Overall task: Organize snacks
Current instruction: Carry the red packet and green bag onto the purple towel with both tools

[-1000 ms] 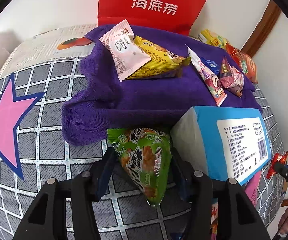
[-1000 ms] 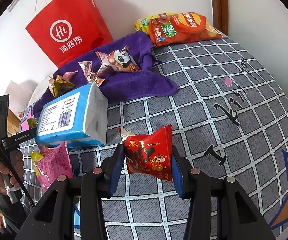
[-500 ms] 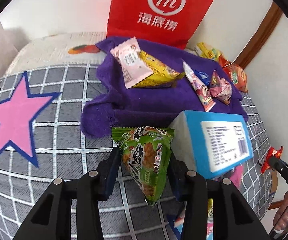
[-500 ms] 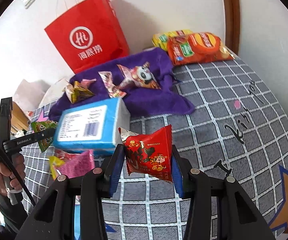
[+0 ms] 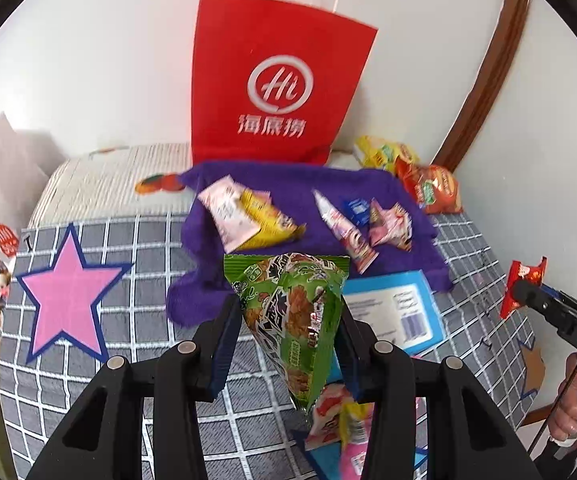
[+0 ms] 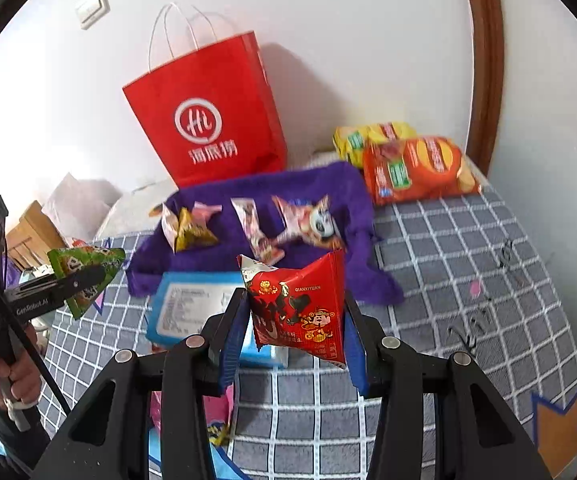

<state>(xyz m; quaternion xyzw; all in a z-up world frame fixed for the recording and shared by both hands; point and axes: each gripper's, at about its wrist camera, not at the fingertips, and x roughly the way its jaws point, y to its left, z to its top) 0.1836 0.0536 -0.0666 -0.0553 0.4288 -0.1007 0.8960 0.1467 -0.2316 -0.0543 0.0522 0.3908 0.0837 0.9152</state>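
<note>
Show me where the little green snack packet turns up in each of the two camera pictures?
Left wrist view: green snack packet sits bottom centre, pinched in the left gripper.
Right wrist view: the same packet shows at the left edge, in that gripper, held off the bed.
Shared landmark: the red paper bag standing against the wall behind the purple towel.

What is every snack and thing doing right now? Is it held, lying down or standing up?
left gripper: shut on the green snack packet, jaws just closed further
green snack packet: held, off the bed
right gripper: shut on the red snack packet
red snack packet: held, off the bed
red paper bag: standing upright against the wall
purple towel: spread out, small snacks lying on it
blue tissue pack: lying flat
orange chip bag: lying flat
</note>
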